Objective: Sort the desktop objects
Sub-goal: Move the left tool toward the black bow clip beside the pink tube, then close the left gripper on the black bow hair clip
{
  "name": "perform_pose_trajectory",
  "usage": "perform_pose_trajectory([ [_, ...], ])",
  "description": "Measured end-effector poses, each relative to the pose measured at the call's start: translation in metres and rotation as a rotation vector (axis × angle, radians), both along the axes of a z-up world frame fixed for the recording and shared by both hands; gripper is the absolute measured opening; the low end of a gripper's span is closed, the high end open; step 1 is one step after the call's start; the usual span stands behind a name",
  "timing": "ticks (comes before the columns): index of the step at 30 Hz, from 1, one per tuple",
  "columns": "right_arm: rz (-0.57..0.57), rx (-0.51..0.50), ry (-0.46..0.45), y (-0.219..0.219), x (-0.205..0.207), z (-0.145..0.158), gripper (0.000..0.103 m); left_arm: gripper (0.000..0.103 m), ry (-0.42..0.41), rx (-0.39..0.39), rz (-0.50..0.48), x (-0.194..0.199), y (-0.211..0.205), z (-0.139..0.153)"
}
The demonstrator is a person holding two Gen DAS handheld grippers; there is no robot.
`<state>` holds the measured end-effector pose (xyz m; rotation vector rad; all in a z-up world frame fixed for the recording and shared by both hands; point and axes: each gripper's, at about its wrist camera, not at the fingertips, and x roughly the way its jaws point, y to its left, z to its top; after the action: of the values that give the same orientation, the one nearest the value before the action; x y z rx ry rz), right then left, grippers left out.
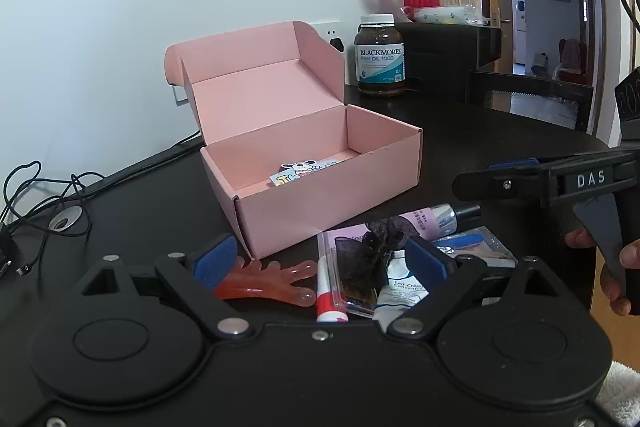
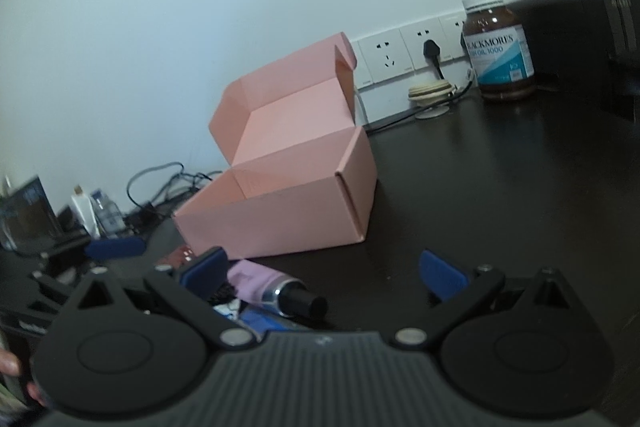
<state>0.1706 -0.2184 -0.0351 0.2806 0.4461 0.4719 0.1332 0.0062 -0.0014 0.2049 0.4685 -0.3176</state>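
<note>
Open pink box (image 1: 320, 163) on dark desk (image 1: 460, 139), left gripper (image 1: 324, 259) fingers apart over clutter — nothing clamped, right gripper (image 2: 324, 271) fingers apart, empty

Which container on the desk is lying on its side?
The purple tube with the black cap, in the pile before the pink box. The brown fish oil bottle stands upright.

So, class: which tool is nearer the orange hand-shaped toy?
Left. The left tool has the toy beside its left finger; the right tool is farther right, above the pile.
</note>
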Motion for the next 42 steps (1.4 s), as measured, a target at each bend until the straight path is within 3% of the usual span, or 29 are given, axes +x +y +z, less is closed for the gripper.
perform_pose_trajectory([
  [11, 0.002, 0.011, 0.005, -0.006, 0.002, -0.002, 0.102, 0.092, -0.033, 0.014, -0.012, -0.003, -0.003, -0.001],
  [19, 0.012, 0.018, 0.009, -0.006, 0.002, -0.003, 0.102, 0.081, -0.034, 0.022, -0.041, -0.005, 0.000, -0.002],
  [26, 0.018, 0.032, 0.016, -0.008, 0.004, -0.003, 0.102, 0.081, -0.040, 0.031, -0.082, 0.000, -0.005, -0.002],
  [28, 0.020, 0.039, 0.019, -0.009, 0.004, -0.004, 0.102, 0.073, -0.031, 0.039, -0.094, 0.003, -0.009, -0.002],
  [35, 0.028, 0.036, 0.016, -0.008, 0.003, -0.004, 0.102, 0.063, -0.006, 0.121, -0.128, 0.012, -0.025, -0.007],
  [39, 0.031, 0.038, 0.016, -0.008, 0.003, -0.004, 0.102, 0.044, 0.004, 0.146, -0.136, 0.013, -0.031, -0.009],
  [42, 0.029, 0.043, 0.016, -0.008, 0.002, -0.004, 0.102, 0.039, 0.009, 0.151, -0.144, 0.012, -0.032, -0.010],
])
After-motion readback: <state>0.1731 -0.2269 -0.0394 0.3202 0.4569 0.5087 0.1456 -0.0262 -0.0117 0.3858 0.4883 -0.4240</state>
